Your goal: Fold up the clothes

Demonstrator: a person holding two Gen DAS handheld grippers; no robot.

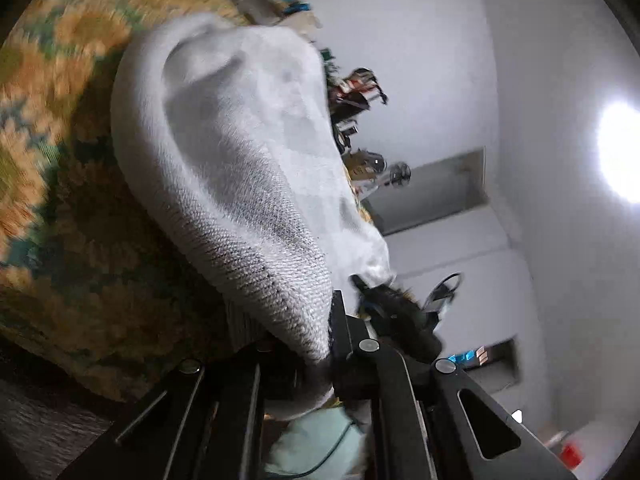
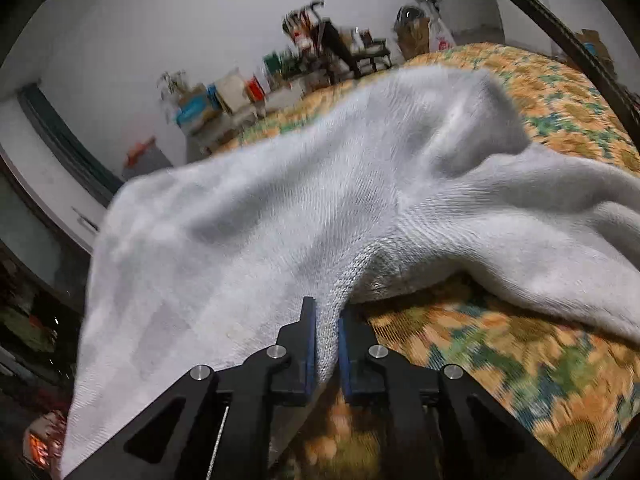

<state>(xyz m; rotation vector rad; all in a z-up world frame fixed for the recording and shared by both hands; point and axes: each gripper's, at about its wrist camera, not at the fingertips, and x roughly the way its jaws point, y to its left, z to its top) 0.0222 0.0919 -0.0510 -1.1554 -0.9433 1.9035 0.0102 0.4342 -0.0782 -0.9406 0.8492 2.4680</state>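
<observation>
White knit garment (image 2: 280,208), ribbed and rumpled, hangs pinched in my right gripper (image 2: 327,344) and left gripper (image 1: 336,320) over the flowered bedspread (image 2: 520,360).

Bed (image 2: 540,92) under orange-and-green floral cover, white knitted garment (image 2: 280,208) partly draped on it.

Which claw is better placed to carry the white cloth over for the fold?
Probably right: the right claw pinches the white cloth at an edge, with bedspread in plain sight ahead. The left claw view is mostly blocked.

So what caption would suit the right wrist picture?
Right hand-held gripper pinching a white knitted garment above a floral bedspread.
</observation>
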